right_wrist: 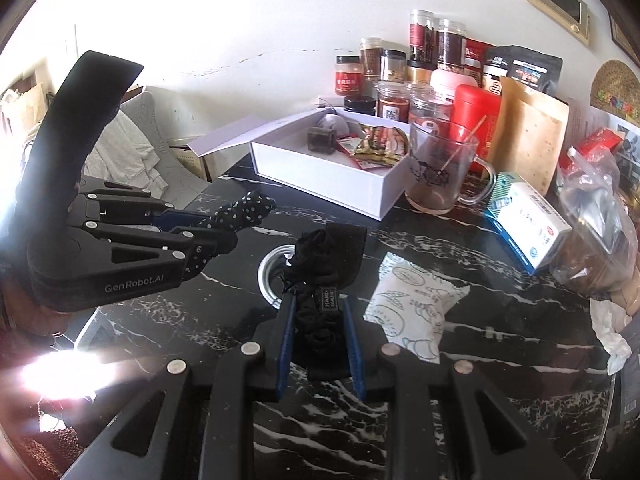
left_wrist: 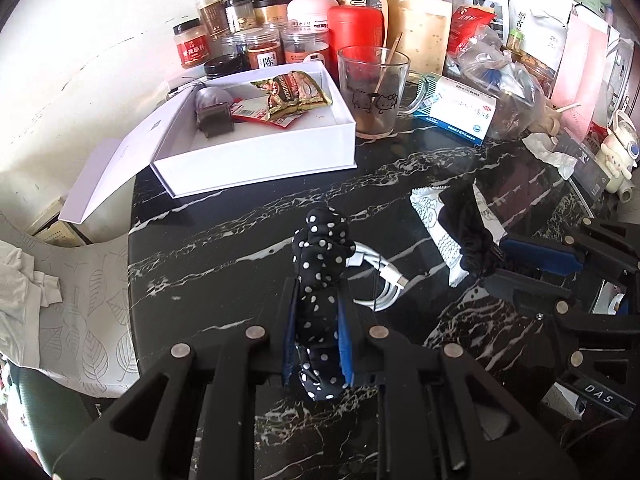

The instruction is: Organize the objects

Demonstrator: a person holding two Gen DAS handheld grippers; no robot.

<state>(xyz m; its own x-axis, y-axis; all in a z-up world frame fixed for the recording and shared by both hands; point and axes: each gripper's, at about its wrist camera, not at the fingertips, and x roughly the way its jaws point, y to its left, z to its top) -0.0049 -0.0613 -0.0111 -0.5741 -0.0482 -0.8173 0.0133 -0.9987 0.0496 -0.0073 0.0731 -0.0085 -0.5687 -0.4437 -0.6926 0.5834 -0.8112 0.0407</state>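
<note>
Carrying scrunchies: left gripper (left_wrist: 318, 312) clamps dotted scrunchie (left_wrist: 320, 264), right gripper (right_wrist: 320, 316) black scrunchie (right_wrist: 316, 280) — box (left_wrist: 256, 164) part-filled; cable (left_wrist: 380, 280), sachet (right_wrist: 416, 304) left.

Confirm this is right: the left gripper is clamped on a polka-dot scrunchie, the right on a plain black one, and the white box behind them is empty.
Not empty. The left wrist view shows the white box holding snack packets and a small dark block. The rest stands: left gripper on the polka-dot scrunchie, right gripper on the plain black one.
</note>
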